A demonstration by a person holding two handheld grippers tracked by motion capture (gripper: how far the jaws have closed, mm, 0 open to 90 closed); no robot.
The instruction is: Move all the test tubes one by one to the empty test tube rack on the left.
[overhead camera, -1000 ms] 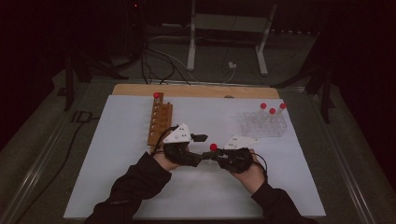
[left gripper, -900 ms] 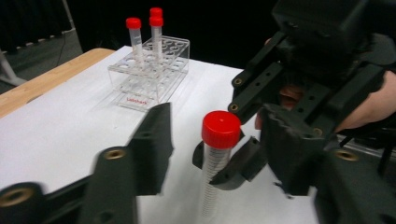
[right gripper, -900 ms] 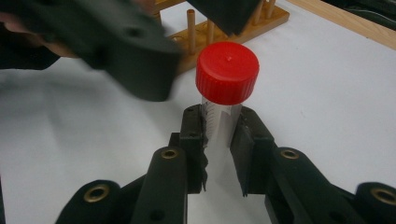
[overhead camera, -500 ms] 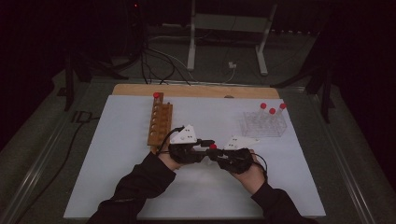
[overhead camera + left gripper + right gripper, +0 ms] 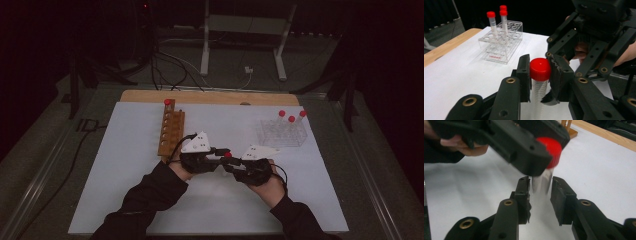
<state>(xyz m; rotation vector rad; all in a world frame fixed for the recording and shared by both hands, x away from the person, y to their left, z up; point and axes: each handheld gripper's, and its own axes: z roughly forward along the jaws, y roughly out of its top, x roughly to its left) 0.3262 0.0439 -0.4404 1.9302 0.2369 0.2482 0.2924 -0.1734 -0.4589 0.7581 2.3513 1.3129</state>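
Note:
A clear graduated tube with a red cap [image 5: 540,70] stands upright between both grippers, just above the white table mat [image 5: 125,190]. My left gripper [image 5: 540,75] is shut on it at the cap. My right gripper [image 5: 541,190] faces the left one; its jaws have just been opening and now stand a little off the tube's body [image 5: 542,182], which is still between them. In the high view the two grippers meet at mid-table, left gripper [image 5: 224,152] and right gripper [image 5: 231,163], with the red cap [image 5: 228,155] at the join.
A wooden tube rack [image 5: 171,132] stands left of the hands with one red-capped tube [image 5: 168,102] at its far end. A clear plastic rack [image 5: 282,134] holding three red-capped tubes stands at the back right. A wooden board [image 5: 210,96] edges the mat's far side.
The left gripper has moved right to the tube and shut on its cap. The right gripper's jaws have parted slightly from the tube. Neither hand has shifted much.

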